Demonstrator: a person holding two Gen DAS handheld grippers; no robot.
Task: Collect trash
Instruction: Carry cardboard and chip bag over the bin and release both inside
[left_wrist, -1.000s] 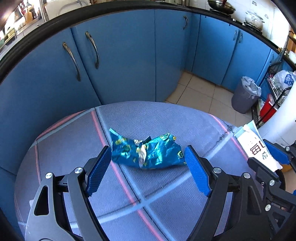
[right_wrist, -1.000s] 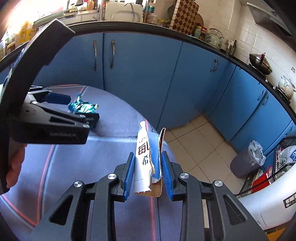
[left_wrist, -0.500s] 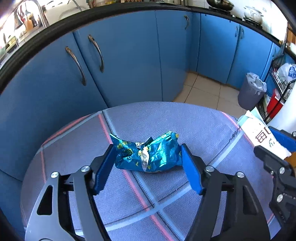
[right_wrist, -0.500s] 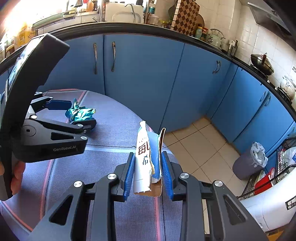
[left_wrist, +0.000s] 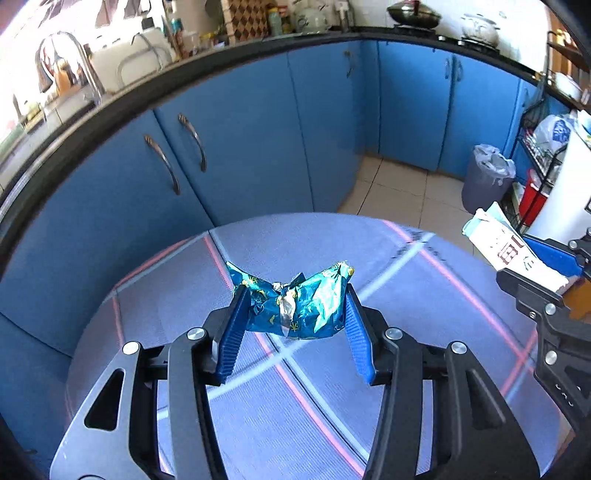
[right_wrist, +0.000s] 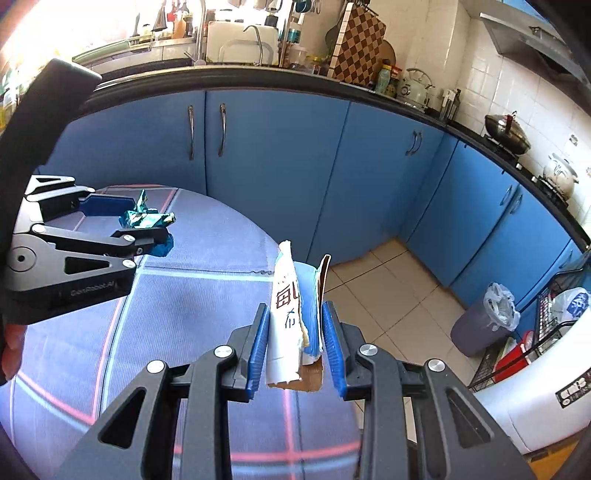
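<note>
Both views: wrapper (left_wrist: 295, 308) in left gripper (left_wrist: 293, 314).

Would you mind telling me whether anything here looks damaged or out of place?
Only the trash itself: the torn carton pinched in the right tool has ragged edges, and the blue wrapper in the left tool is crumpled. Nothing is spilled.

shiny teal wrapper (left_wrist: 295, 308) with yellow specks, white-and-blue torn carton (right_wrist: 293, 317), purple counter (left_wrist: 332, 424) with pink and pale-blue stripes, blue cabinets (left_wrist: 258, 147).
</note>
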